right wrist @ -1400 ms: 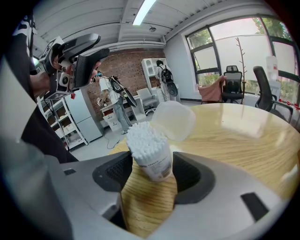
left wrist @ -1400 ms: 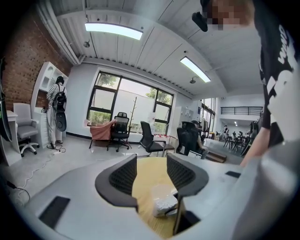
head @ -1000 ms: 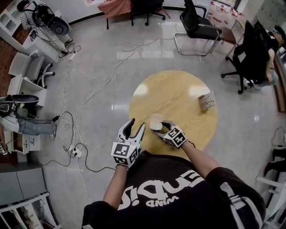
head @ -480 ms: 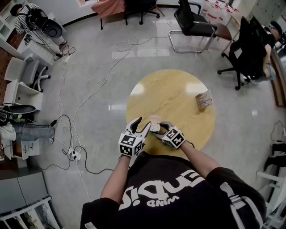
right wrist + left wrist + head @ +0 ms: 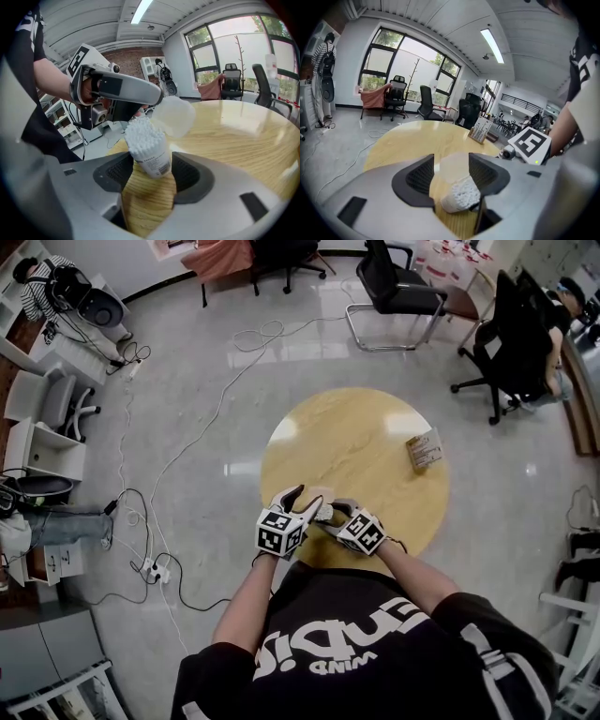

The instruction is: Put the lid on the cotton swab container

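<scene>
The cotton swab container sits in the lower middle of the right gripper view, leaning to the upper left. The right tool is closed on its labelled lower body at a moderate width, and it appears to be held just above the tabletop. In the head view this is near the lower rim of the round top.

The lid is a translucent cup hanging tilted just right of and behind the white heads of the cotton swabs. It fills the gap of the left tool. That tool's jaws have just been opening and stand wide, yet the lid's sides look to rest against the pads.

Both pieces are probably very light, thin-walled plastic that is smooth and a little slippery. The lid likely flexes out of round under a hard squeeze, so a gentle grip on its side wall near the closed end seems best, keeping the mouth free and true. The container looks stiffer but narrow. Holding it low on the label, as now, leaves the rim clear. The soft swab heads stand proud of the rim and may snag the lid's edge if it arrives crooked.
</scene>
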`<state>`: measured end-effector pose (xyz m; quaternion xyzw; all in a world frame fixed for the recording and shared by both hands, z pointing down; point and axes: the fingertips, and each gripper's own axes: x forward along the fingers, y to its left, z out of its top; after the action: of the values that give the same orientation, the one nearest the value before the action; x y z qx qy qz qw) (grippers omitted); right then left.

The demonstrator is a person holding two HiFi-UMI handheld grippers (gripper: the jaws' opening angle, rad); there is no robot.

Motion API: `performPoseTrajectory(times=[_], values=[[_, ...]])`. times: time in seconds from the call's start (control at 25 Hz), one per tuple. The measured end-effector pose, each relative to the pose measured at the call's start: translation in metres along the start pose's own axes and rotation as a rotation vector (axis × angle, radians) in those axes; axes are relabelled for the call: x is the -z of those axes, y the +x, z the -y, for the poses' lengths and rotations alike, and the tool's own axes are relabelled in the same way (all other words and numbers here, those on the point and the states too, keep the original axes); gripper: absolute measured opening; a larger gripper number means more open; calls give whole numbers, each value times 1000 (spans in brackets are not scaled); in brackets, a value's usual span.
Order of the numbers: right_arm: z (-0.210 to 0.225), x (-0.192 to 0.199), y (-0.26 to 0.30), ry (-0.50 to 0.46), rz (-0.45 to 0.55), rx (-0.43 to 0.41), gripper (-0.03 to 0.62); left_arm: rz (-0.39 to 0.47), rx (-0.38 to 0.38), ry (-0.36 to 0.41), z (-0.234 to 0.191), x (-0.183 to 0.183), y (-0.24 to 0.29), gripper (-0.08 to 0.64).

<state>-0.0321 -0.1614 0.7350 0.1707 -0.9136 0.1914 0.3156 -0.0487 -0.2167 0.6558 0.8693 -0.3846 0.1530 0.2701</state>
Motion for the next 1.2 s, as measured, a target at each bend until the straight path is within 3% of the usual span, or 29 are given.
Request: performPoseTrajectory(times=[0.2,0.8,1.2], values=[[-1,1,0,-3,-4,1,254,-25,46,-31,5,6,9,218],[-1,1,-1,-6,-17,1,252,-32,74,11,14,0,5,218],[2,2,-1,-3,-19,5,250,-50,73,130,25,-1,-3,218]])
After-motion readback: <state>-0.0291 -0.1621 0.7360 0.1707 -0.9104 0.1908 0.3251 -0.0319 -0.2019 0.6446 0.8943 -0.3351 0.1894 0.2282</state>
